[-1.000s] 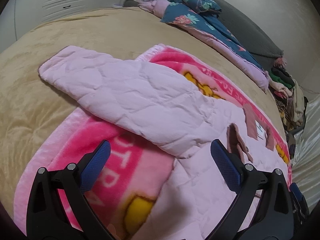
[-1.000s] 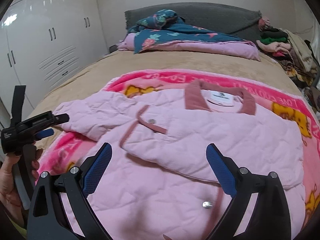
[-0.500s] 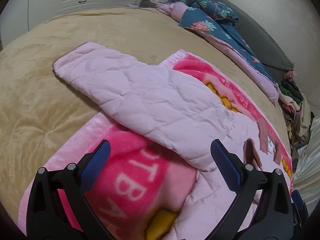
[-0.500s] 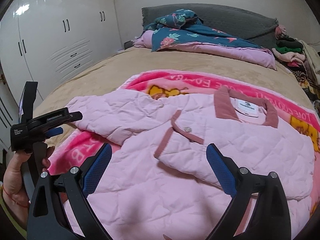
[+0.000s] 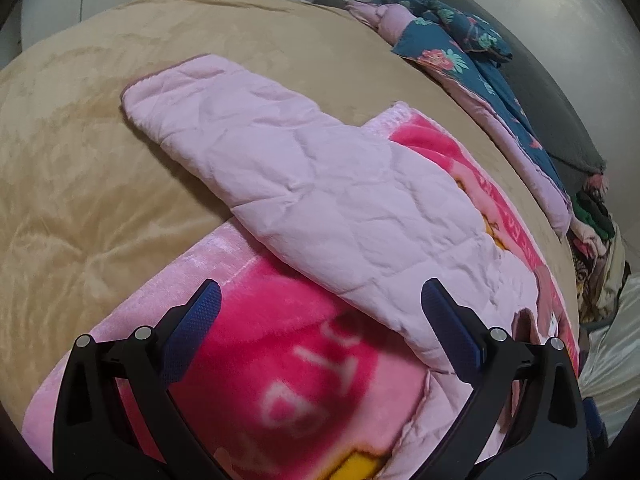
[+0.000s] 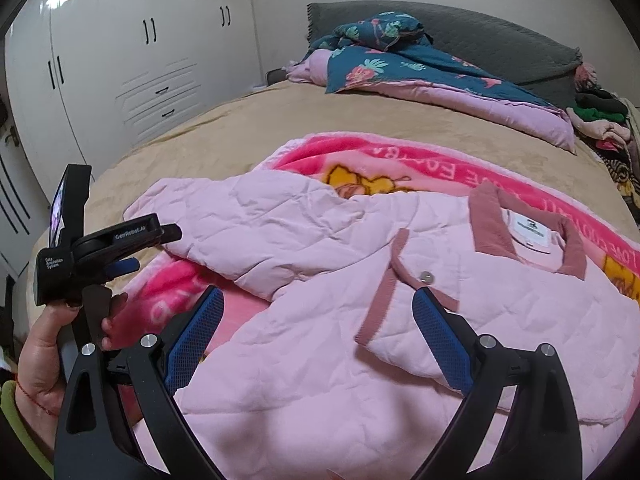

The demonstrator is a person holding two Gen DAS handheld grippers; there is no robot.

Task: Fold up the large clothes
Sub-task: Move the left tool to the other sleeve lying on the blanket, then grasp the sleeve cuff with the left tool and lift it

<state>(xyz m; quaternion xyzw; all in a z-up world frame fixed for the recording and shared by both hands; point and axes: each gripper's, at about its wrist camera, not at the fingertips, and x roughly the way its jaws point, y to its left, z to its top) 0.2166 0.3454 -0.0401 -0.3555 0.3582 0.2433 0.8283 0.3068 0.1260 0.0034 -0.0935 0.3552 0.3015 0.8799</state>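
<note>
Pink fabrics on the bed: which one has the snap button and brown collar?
The quilted pale pink jacket, lying on top. The hot-pink printed blanket beneath it and the lilac-edged floral duvet by the headboard have neither.

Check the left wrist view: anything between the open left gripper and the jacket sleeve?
Only the pink blanket lies between the left gripper and the jacket sleeve, which runs across the blanket's edge onto the tan bedspread.

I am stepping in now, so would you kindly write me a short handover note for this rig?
Left gripper: jaws open, empty, hovering over the outstretched sleeve.
Right gripper: jaws open, empty, above the jacket front.
Pink quilted jacket lies face up on the pink cartoon blanket, collar away from you.
Done: spread out; no fold visible.
Left: fold the sleeve in, then the body.
</note>
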